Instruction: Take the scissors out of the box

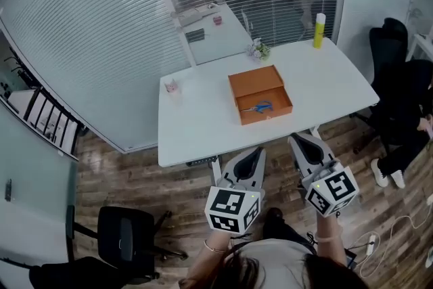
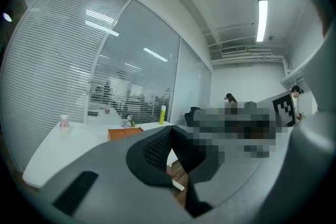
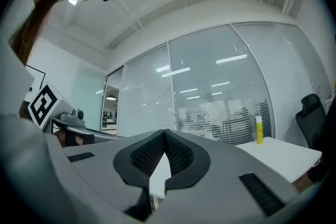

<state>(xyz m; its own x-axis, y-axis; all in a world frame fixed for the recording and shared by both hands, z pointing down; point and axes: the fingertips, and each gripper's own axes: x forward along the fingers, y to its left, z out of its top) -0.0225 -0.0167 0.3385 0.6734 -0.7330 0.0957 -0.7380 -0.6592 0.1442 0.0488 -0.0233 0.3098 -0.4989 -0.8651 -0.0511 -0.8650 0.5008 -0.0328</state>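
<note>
Office room, wood-plank floor. Nearest, the left gripper and right gripper are held level, just short of the white rectangular table. Both have their jaws closed tip to tip with nothing between them. Mid-table sits the open orange box; the blue-handled scissors lie inside on its floor. At the far edge stands a yellow bottle.

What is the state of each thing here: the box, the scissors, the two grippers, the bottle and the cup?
Orange box: open on top.
Blue-handled scissors: lying flat inside the box, not held.
Left gripper: shut, empty.
Right gripper: shut, empty.
Yellow bottle: upright, capped.
Small cup: upright.
</note>
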